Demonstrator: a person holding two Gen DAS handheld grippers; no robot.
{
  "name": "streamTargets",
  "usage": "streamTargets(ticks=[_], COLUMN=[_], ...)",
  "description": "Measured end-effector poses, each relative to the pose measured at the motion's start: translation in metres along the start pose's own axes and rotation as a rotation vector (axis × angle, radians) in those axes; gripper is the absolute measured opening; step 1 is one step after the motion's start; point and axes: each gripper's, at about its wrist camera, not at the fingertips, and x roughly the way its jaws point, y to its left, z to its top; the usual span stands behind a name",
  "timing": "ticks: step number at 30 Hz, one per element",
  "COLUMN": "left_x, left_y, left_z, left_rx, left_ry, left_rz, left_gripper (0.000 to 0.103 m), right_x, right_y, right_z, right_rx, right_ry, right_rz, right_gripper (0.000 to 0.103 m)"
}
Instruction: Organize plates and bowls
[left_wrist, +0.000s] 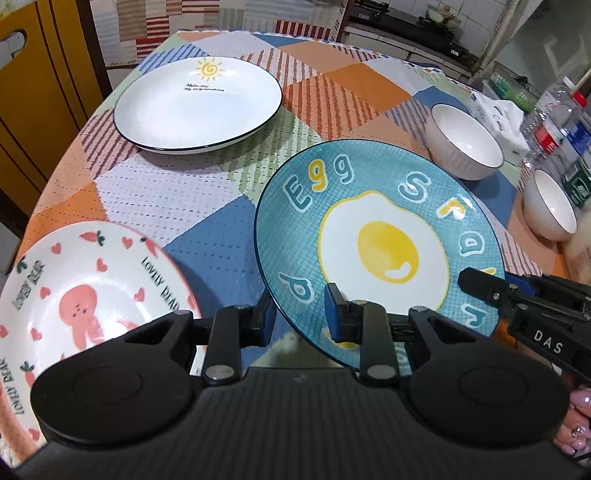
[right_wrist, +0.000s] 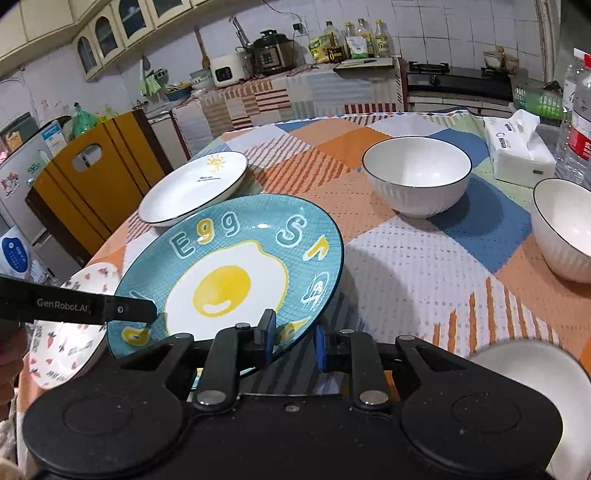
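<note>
Egg plate (left_wrist: 380, 240) left of bowls (left_wrist: 465, 144)

Home kitchen, pressure cooker (right_wrist: 272, 51), stove (right_wrist: 458, 75), cabinets (right_wrist: 99, 37)

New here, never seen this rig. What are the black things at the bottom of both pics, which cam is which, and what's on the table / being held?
No robot arm here: a person holds a two-finger gripper in each hand, with a fisheye camera on each looking forward along its fingers. The black shape at the bottom of each picture is that gripper's own body.

One picture is from the left gripper, the other from the right gripper. Each also sees the other gripper coming in from the side.

Both straddle the rim of the blue egg plate, one on each side; it sits tilted. Whether they are clamped tight I cannot tell.

On the patchwork tablecloth: a sun plate, a pink bear plate, two white bowls, a tissue pack and water bottles.
</note>
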Motion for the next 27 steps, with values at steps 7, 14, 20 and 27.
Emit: streamTargets(ticks=[7,14,20,27], left_x=[0.027,0.032,0.016,-0.023], left_y=[0.001,-0.002,0.001,-0.003], left_z=[0.006,0.007,0.007,0.007], left_rx=[-0.053,-0.058,-0.039,0.072], left_ry=[0.048,0.100,0.111,0.123], left_rz=[-0.018,-0.030,-0.043,-0.037], left_gripper=[0.026,0.025,0.025,0.025], right_x=[0.025,0.034,0.013,-0.021], right_y=[-0.004,-0.010,-0.008,0.003], right_z=[0.015,0.021,0.023,0.027], right_rx=[-0.022,0.024,-0.009,-0.083], right_ry=[0.068,0.127,0.088,0.080], right_rz=[-0.063,-0.100,-0.137,-0.090], right_gripper=[0.026,0.027,0.029,0.035])
